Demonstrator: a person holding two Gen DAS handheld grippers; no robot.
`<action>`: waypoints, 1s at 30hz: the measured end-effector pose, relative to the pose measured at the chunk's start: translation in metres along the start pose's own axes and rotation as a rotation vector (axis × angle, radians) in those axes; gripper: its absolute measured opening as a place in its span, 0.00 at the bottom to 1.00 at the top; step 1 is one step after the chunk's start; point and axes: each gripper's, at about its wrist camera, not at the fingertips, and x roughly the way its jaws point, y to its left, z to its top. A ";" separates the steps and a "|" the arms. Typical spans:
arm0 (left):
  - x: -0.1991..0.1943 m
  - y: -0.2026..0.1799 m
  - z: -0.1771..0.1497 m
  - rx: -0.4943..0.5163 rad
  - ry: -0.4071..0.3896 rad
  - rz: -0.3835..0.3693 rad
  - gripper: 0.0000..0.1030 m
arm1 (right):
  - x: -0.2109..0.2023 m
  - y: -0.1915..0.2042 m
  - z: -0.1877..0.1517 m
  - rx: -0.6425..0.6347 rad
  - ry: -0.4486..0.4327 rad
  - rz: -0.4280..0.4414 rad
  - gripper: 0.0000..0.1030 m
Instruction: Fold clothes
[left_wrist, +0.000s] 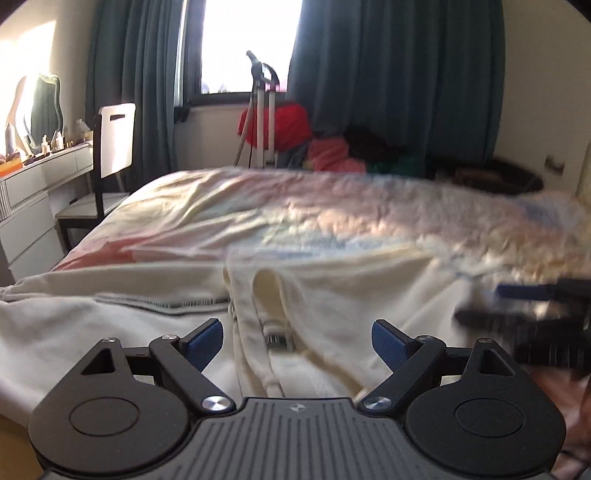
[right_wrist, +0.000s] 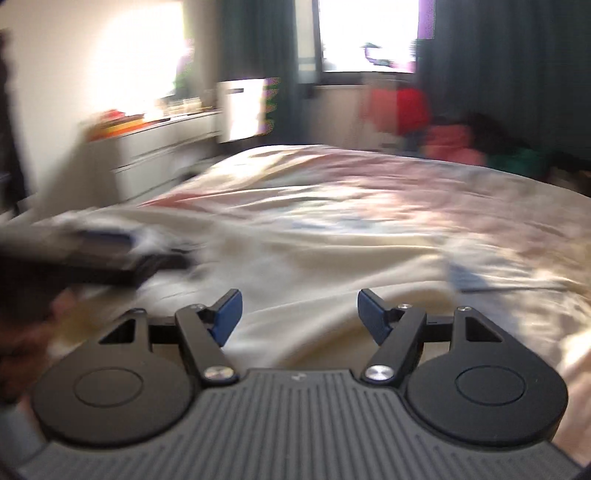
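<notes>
Both grippers, left gripper (left_wrist: 297, 341) and right gripper (right_wrist: 300, 314), have fingers apart, gripping nothing. The cream garment (left_wrist: 332, 306) lies rumpled on the near bed (left_wrist: 258, 206), just ahead of you (right view's blurred). Pinch one hem corner w/ each gripper, then pull flat before folding.

Right hand-held gripper (left_wrist: 524, 317) motion-blurred, edge-cropped

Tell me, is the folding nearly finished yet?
Not nearly. Done: I can't see anything folded; the cream garment lies rumpled and spread on the bed. In hand: nothing. The left gripper is open just above the garment, and the right gripper is open too, both empty. Left: grab the cloth, make every fold, and smooth it. The right view is blurry, so small details are unclear.
</notes>
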 end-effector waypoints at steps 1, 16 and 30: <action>0.008 -0.004 -0.004 0.012 0.045 0.025 0.86 | 0.007 -0.009 0.001 0.030 -0.002 -0.047 0.69; -0.050 0.085 0.004 -0.367 0.010 0.099 0.93 | 0.051 -0.042 -0.026 0.187 0.165 -0.185 0.70; -0.054 0.228 -0.038 -1.172 0.073 0.111 0.94 | 0.043 -0.037 -0.024 0.164 0.171 -0.229 0.69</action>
